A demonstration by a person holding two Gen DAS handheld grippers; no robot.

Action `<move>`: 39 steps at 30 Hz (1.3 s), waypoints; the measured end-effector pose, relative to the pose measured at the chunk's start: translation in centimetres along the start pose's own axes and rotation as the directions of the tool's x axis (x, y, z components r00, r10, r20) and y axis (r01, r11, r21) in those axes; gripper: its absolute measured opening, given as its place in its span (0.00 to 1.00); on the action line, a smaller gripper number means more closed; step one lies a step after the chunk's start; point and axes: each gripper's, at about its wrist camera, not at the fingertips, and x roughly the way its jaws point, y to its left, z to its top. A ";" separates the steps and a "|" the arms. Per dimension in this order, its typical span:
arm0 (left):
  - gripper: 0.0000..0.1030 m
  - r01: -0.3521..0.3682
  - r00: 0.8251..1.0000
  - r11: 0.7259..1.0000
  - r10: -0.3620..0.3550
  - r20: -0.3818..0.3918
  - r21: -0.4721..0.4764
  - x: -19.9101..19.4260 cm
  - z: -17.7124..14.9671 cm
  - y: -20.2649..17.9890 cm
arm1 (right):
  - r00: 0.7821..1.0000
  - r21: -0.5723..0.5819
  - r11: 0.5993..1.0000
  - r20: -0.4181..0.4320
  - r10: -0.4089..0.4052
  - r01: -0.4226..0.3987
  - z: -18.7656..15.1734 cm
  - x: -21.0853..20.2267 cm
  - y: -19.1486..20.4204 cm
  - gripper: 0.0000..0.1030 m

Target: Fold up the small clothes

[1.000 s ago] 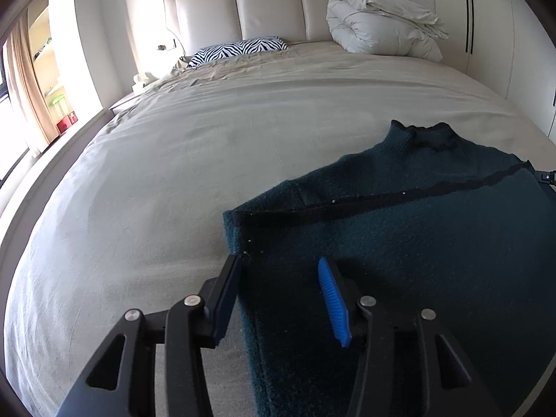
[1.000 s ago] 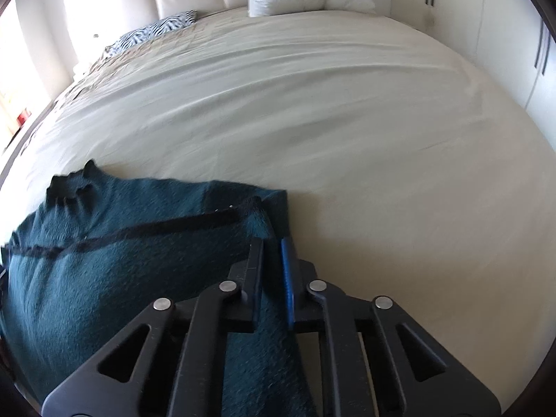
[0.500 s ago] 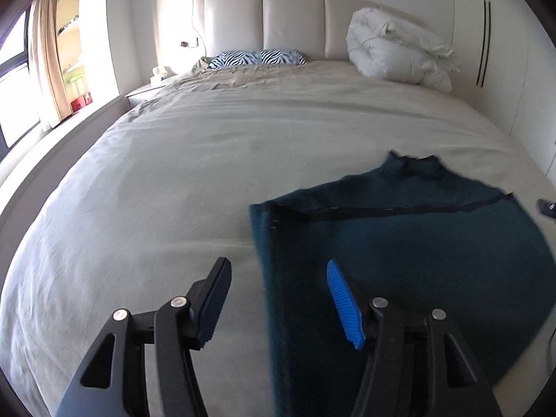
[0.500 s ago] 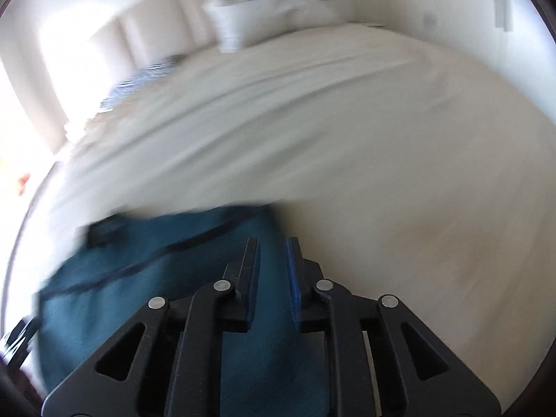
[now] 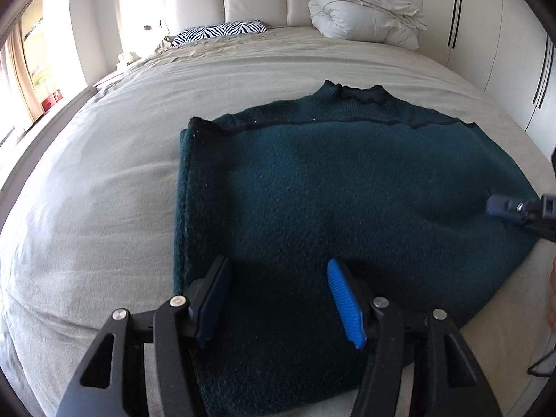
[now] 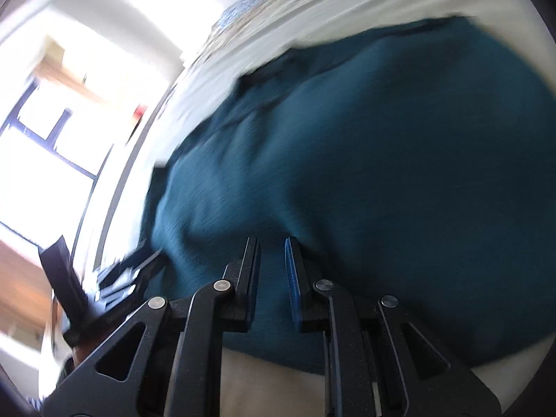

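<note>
A dark teal knit sweater (image 5: 347,191) lies flat on the bed with its collar pointing away and its left side folded in. My left gripper (image 5: 278,299) is open and empty, hovering over the sweater's near left part. My right gripper (image 6: 271,274) shows in a blurred view above the sweater (image 6: 382,160); its jaws stand a narrow gap apart with nothing seen between them. Its tip also shows at the right edge of the left wrist view (image 5: 514,208), over the sweater's right side.
The sweater lies on a wide bed with a beige sheet (image 5: 104,173). A folded white duvet (image 5: 365,14) and a zebra-print pillow (image 5: 222,29) lie at the headboard. White wardrobe doors (image 5: 486,34) stand to the right, a window (image 6: 41,146) to the left.
My right gripper let go of the sweater's right shoulder corner and swung sharply left over the sweater. My left gripper, still open, drew back and shifted right over the sweater's near part.
</note>
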 end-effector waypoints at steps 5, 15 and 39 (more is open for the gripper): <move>0.60 -0.016 1.000 1.000 0.016 0.005 0.013 0.0 -0.2 -0.3 | 0.982 0.166 0.979 0.128 -0.138 0.116 1.8 -5.4 -6.4 0.14; 0.60 -0.016 1.000 1.000 0.015 0.009 0.010 0.1 -0.4 -0.2 | 0.956 0.241 0.959 0.209 -0.205 0.153 1.8 -9.8 -7.4 0.15; 0.72 0.198 0.980 0.918 -0.183 0.075 -0.344 -3.3 -1.6 7.6 | 0.992 0.125 0.990 0.112 0.052 -0.066 0.3 -3.7 -0.2 0.65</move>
